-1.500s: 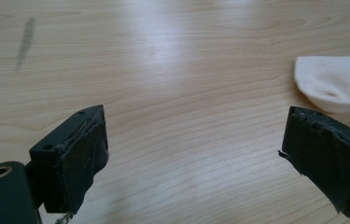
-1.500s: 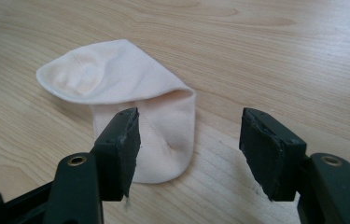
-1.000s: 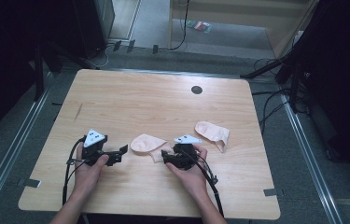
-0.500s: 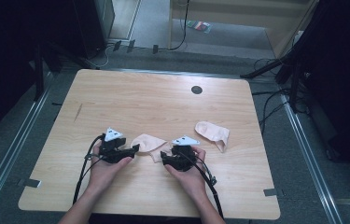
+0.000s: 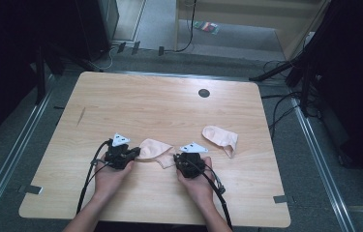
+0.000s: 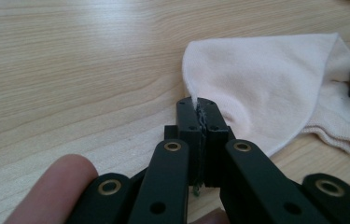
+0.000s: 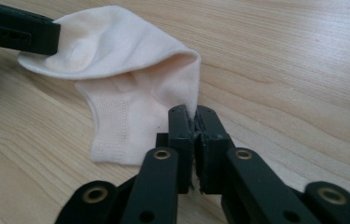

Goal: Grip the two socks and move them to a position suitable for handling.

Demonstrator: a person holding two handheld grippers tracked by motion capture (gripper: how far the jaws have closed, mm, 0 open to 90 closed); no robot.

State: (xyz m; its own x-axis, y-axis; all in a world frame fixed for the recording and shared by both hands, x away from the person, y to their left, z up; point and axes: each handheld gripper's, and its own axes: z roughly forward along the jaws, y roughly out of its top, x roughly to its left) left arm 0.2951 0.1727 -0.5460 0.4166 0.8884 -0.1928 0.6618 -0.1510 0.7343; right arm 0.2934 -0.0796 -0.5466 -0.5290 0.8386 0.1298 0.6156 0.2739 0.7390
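At the left of the high view, the left gripper [image 5: 135, 153] sits on the wooden table [image 5: 159, 104], held in the person's left hand [image 5: 109, 175], whose forearm is cut off by the bottom edge. Its jaws have just been closing, and they now pinch the left edge of a pale pink sock [image 5: 152, 149]. In the left gripper view the two black jaws meet with a thin fold of the sock [image 6: 275, 88] caught between the pads; the clamped cloth itself is hidden between them, and a blurred fingertip [image 6: 53, 186] intrudes at the lower left.

The sock lies flat on the table between the two grippers, near the front edge, and its two ends are covered by the jaws in the high view. Its ribbed cuff points toward the person.

The right gripper [image 5: 175, 160], in the right hand [image 5: 198, 183], has also just been closing its jaws, and they now grip the sock's right edge. In the right gripper view the sock [image 7: 130, 70] rises from the closed pads, and the left gripper's jaw [image 7: 21, 32] shows at the upper left, cut off by the frame.

Further right, well apart, a second sock [image 5: 220, 137] lies on the table. Beyond it, near the far edge, is a dark round hole [image 5: 204, 93]; what it holds cannot be made out.
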